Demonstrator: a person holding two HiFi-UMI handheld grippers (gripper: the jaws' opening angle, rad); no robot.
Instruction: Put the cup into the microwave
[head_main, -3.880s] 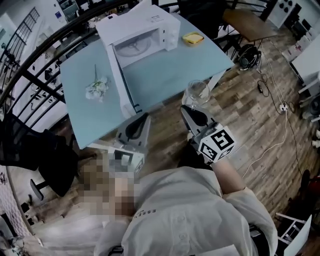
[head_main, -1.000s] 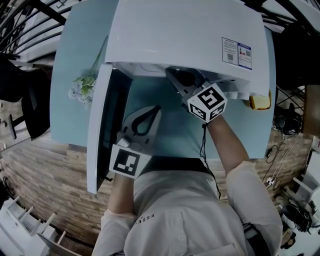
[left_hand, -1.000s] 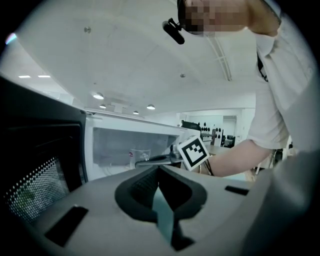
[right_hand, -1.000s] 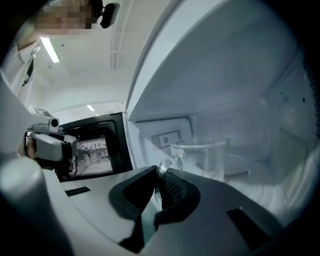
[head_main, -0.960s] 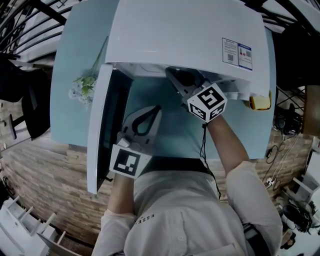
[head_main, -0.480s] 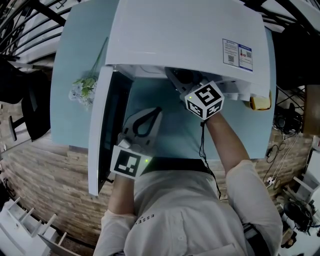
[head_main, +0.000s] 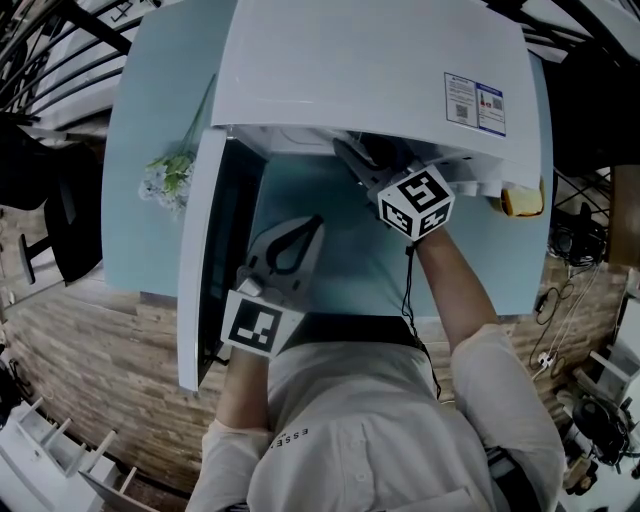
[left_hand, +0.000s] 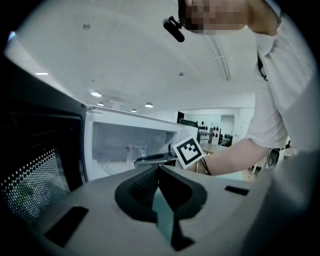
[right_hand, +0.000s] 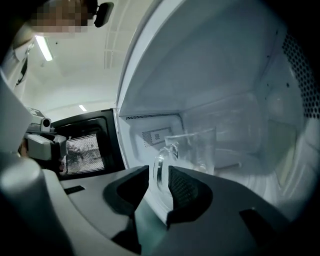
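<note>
Left hand-held gripper (head_main: 312, 224) held clenched and empty over worktop (head_main: 145, 105), beside open door (head_main: 195, 280); right hand-held gripper (right_hand: 159, 173) reached into microwave (head_main: 370, 70), jaws just opened, grip released; cup (right_hand: 195, 147) stood inside, handle between the parted jaws.

place: office-like lab | cues: wood-plank floor (head_main: 90, 380), floor cables (head_main: 550, 310), recessed ceiling lights (left_hand: 95, 93)

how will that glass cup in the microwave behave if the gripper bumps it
The cup looks like clear, thin glass, so it is probably stiff, smooth and fragile. It appears empty, so likely light enough to slide or tip. The right gripper has just been opening its jaws with the handle between them, so a sideways pull could drag it.
</note>
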